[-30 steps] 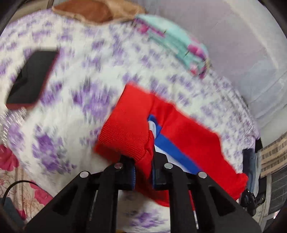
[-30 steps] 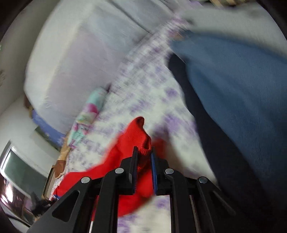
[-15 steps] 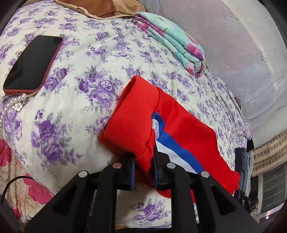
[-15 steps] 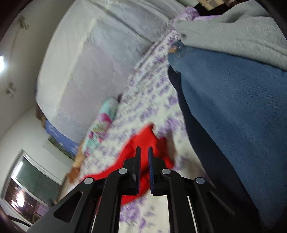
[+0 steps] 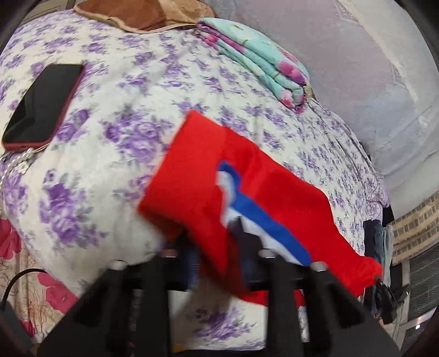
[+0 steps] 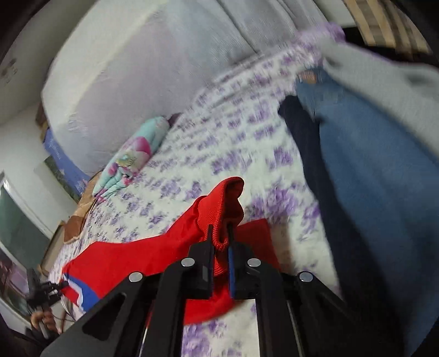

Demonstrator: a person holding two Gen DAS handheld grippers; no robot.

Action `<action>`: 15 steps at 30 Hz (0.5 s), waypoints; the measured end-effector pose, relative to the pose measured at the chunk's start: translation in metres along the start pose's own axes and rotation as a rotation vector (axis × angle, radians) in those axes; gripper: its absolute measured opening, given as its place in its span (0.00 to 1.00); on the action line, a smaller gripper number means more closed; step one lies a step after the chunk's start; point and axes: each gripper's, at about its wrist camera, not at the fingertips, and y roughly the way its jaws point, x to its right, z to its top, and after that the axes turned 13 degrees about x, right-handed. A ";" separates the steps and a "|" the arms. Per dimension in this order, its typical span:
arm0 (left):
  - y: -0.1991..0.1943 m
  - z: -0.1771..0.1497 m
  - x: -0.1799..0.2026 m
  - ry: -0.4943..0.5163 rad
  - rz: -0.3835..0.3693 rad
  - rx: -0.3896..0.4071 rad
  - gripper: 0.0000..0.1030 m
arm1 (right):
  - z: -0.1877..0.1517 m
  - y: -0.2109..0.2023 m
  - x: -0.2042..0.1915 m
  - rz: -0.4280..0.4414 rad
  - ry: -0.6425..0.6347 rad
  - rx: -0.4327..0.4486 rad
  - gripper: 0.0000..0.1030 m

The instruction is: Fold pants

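Note:
Red pants (image 5: pixel 274 186) with a blue and white side stripe lie stretched across the purple-flowered bed sheet (image 5: pixel 109 153). My left gripper (image 5: pixel 216 239) is shut on one end, and the wide ribbed band drapes over its fingers. At the other end, the right wrist view shows my right gripper (image 6: pixel 220 236) with its jaws closing on a ribbed red cuff (image 6: pixel 225 200). The cuff sits pinched between the pads and stands up above them. The rest of the pants (image 6: pixel 131 258) trails off to the left.
A dark phone (image 5: pixel 44 104) lies on the sheet at the left. A folded teal floral blanket (image 5: pixel 258 55) and a brown cushion (image 5: pixel 142 13) sit at the far side by the wall. Blue jeans (image 6: pixel 370 170), a dark garment (image 6: pixel 315 164) and a grey cloth (image 6: pixel 384 82) are piled right of the cuff.
My right gripper has risen and rolled, bringing the red cuff up off the sheet. The left gripper has barely moved; the red cloth has shifted a little over its fingers.

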 end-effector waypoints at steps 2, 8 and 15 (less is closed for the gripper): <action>-0.001 -0.001 -0.007 -0.005 -0.003 -0.016 0.16 | -0.003 -0.008 0.005 -0.028 -0.002 -0.008 0.08; 0.001 -0.004 -0.008 0.024 0.011 -0.050 0.18 | -0.021 0.010 0.025 -0.111 -0.001 -0.134 0.26; -0.061 -0.003 0.010 0.135 0.053 -0.016 0.75 | 0.036 -0.054 -0.016 -0.117 -0.117 0.099 0.57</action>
